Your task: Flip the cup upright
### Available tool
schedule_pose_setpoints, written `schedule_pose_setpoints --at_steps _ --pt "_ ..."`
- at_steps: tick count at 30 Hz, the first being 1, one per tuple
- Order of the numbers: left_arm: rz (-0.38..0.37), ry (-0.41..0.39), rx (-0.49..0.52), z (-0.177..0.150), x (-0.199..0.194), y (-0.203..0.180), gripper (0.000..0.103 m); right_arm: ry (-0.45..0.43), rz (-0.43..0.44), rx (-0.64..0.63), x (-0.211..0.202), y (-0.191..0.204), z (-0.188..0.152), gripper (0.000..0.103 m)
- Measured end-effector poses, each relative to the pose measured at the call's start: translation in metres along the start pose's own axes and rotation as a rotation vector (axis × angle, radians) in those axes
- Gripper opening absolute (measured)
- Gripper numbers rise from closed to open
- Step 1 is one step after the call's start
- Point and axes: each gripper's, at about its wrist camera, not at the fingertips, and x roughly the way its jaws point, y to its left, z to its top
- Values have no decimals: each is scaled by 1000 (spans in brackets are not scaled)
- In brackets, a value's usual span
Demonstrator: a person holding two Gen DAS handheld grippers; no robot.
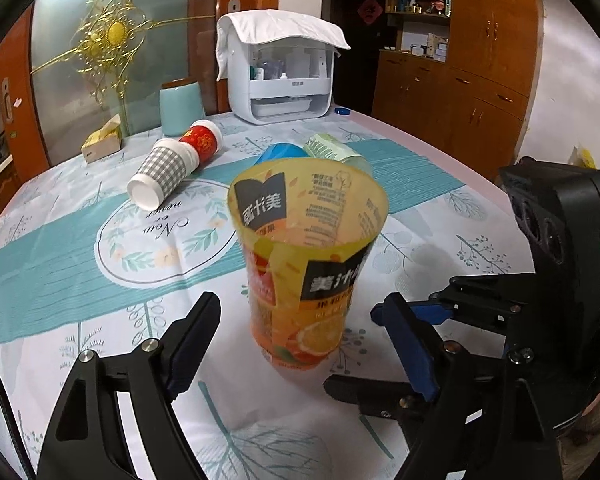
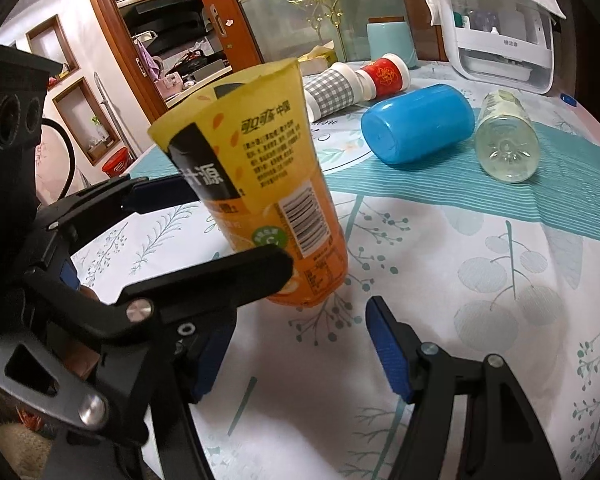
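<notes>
An orange and yellow juice-label cup [image 1: 306,264] stands upright on the tablecloth, mouth up; it also shows in the right wrist view [image 2: 268,184]. My left gripper [image 1: 300,316] is open, its fingers on either side of the cup's lower part without touching it. My right gripper [image 2: 300,340] is open and empty just in front of the cup's base. The right gripper also shows at the right of the left wrist view [image 1: 400,344], and the left gripper at the left of the right wrist view [image 2: 220,232].
Lying on their sides behind are a grey checked paper cup [image 1: 162,174], a red paper cup [image 1: 202,140], a blue cup [image 2: 418,122] and a clear plastic cup [image 2: 506,140]. A teal canister [image 1: 180,108], a white appliance [image 1: 288,76] and a tissue box [image 1: 102,142] stand at the back.
</notes>
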Motion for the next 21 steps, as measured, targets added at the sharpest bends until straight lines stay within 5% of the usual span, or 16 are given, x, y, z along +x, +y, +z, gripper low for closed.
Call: schedule_pose_setpoints --at_steps 21 --pt "144 -19 -120 6 -93 -3 83 -85 -100 1 -79 27 -8 68"
